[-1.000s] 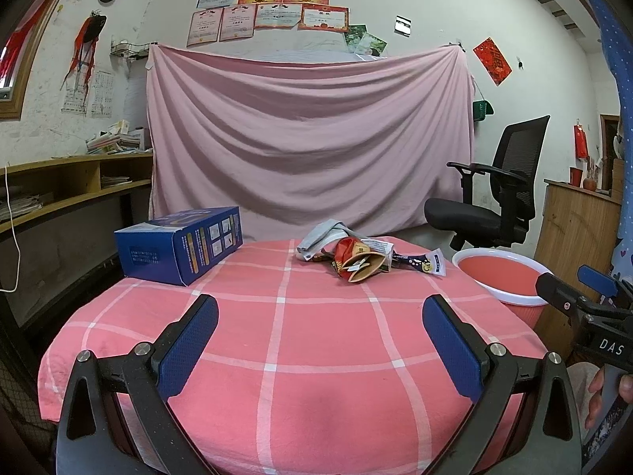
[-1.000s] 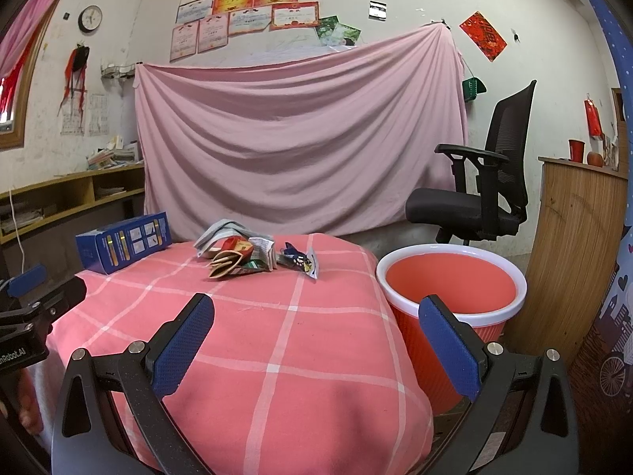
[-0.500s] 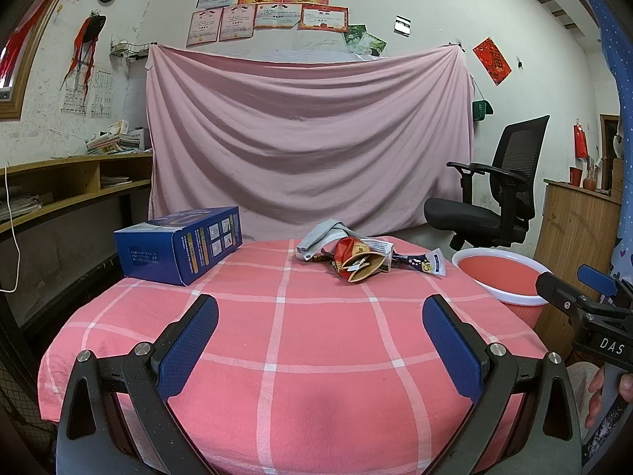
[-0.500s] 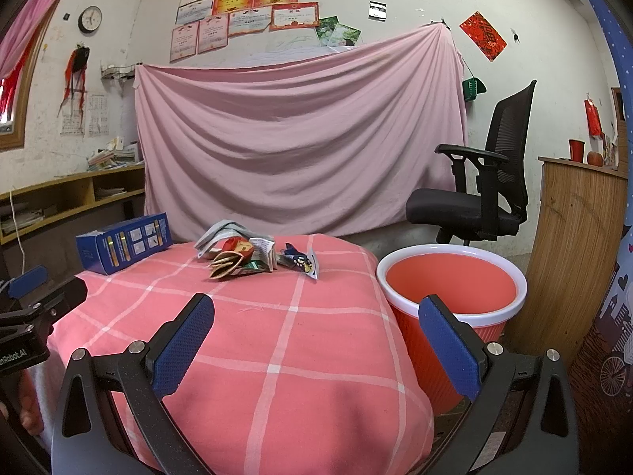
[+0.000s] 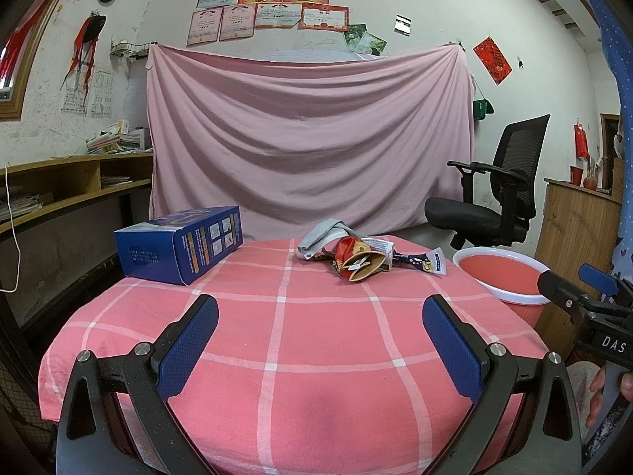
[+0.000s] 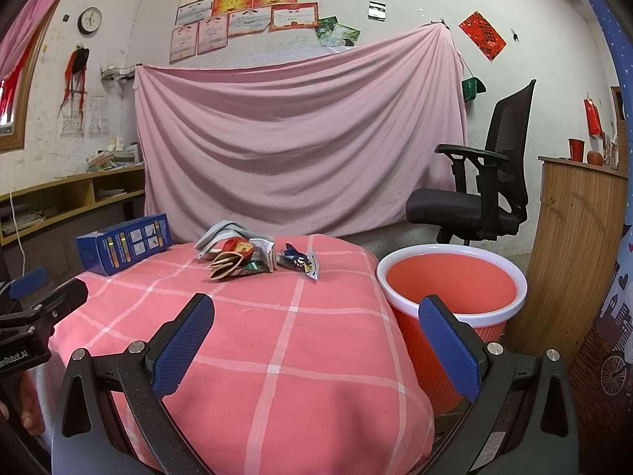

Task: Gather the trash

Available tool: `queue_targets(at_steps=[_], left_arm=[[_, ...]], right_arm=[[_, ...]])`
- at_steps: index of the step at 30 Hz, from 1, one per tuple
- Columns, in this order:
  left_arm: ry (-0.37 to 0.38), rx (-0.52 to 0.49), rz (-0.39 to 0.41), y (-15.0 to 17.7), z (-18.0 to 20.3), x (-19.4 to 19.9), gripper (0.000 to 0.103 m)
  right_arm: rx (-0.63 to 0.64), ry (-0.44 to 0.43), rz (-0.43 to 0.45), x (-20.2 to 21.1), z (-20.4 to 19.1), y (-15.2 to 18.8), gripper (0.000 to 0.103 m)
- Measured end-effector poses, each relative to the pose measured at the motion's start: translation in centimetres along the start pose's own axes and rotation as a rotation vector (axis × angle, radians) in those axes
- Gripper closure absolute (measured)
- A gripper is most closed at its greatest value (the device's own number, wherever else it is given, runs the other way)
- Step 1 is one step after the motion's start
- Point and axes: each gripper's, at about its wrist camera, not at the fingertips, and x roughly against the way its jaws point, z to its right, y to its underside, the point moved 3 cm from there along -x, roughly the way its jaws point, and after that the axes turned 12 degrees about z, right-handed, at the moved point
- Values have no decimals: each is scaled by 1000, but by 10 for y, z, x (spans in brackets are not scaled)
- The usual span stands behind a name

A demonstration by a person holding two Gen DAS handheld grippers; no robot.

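- The left tool stood with its 2 blue-padded fingers spread wide and nothing between them, low in the frame over the near edge of the bench, which wore a pink checked cloth.
- The right tool was likewise spread wide and empty, low in its own frame, with one finger over the cloth and the other in front of the red bin.
- The trash pile lay at the far side of the bench, above and slightly right of centre in the left wrist view: crumpled wrappers, a grey scrap and a dark sachet trailing to the right.
- In the right wrist view the same pile sat above and left of centre, well apart from both fingers.
- The pile's long axis ran left to right across both views, roughly crosswise to the fingers' line of reach.
- The bin stood off the bench, just beside its right edge; the sachet end of the pile pointed toward it.
- Neither tool looked clearly nearer the pile; the right tool was nearer the bin, so it seemed the better placed for carrying.
- A blue box rested at the far left of the bench, apart from the pile.
- No piece looked collected yet; the bin's visible inside showed nothing.
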Motion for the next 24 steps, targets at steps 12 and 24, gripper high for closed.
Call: queue_targets(at_steps=[12,24], left_arm=[[-1,2,-2,0,-3,0,2],[-3,1,-1,0,-6,0,2]], right_arm=[[-1,0,1,0,1,0,0],[-3,0,0,0,1,0,0]])
